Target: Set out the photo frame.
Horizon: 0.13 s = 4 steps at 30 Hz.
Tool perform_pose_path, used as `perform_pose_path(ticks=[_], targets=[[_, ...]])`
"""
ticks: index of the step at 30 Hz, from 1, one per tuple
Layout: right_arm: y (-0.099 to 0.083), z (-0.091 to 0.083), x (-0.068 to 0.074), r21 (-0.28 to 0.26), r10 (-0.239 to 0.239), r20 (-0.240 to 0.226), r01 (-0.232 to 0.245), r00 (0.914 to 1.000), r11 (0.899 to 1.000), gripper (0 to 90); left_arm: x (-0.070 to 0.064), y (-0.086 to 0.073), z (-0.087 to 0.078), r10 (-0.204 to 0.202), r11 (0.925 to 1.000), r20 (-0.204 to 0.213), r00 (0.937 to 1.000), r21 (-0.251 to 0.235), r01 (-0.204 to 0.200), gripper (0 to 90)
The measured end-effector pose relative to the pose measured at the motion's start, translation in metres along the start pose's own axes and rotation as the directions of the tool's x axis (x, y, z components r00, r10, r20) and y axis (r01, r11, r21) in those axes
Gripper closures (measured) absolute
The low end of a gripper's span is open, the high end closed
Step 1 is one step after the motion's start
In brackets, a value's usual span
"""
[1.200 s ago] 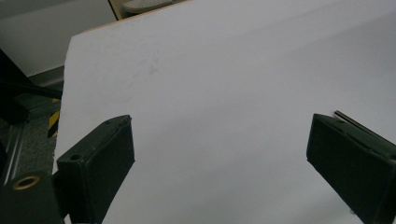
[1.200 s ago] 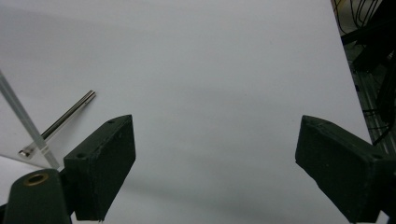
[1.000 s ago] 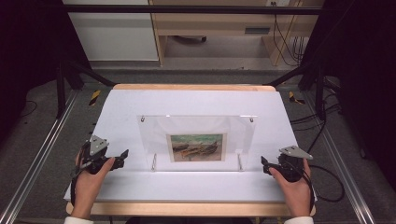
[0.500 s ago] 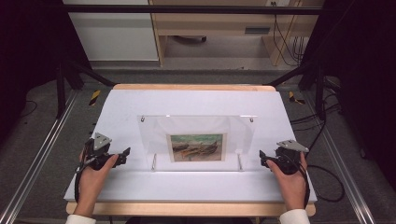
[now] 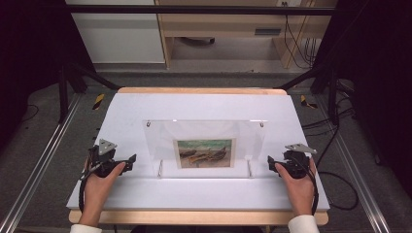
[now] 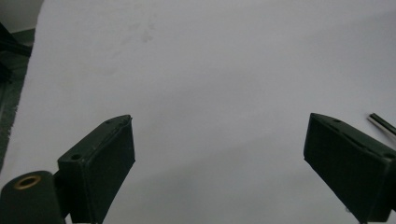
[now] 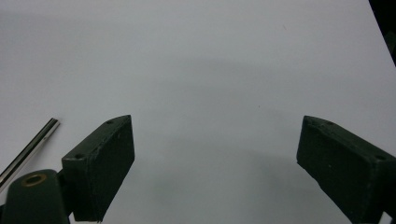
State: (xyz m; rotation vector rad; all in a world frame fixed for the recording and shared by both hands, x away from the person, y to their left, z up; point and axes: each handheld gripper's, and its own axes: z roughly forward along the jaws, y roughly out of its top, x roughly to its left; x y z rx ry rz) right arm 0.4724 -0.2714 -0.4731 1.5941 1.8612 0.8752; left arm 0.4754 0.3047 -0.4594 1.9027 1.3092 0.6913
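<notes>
- One clear acrylic frame [image 5: 204, 141] stands about mid-table on the white table [image 5: 204, 104], nearer the front half; leans slightly, can't tell how much.
- One picture [image 5: 204, 153] inside it, low centre of the panel; boats on a shore, looks like.
- Two metal pegs at the frame's foot: left peg [image 5: 160, 168], right peg [image 5: 249, 167], both lying front-to-back on the table.
- Two small fasteners at the panel's top corners, tiny, detail unclear.
- Two grippers, two hands, one each.
- Left gripper [image 5: 127, 161] sits near the front-left edge, jaws pointing right toward the frame, apart from it; left peg lies between the tip and the picture.
- Left hand [image 5: 99, 179] wraps the handle from behind, forearm coming straight up from the bottom edge.
- In the left gripper view the left gripper's [image 6: 219, 154] jaws are spread wide, nothing between them but bare table; a rod end [image 6: 383, 123] shows at the right edge.
- Right gripper [image 5: 273, 164] sits near the front-right, jaws pointing left at the frame, just beside the right peg, not touching as far as visible.
- Right hand [image 5: 299, 182] grips from behind, white sleeve cuff at the bottom edge.
- In the right gripper view the right gripper's [image 7: 215, 151] jaws are wide apart, holding nothing; a metal rod [image 7: 28, 149] lies at far left.
</notes>
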Motion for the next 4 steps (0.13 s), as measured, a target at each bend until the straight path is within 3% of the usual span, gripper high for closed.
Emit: perform_pose_path(ticks=[4], targets=[[-0.0031, -0.0086, 0.0009, -0.012, -0.009, -0.006, 0.009, 0.9999, 1.0, 12.3, -0.0053, -0.0032, -0.0046, 0.021, 0.9998, 0.019, 0.9996, 0.003, -0.022, 8.2]])
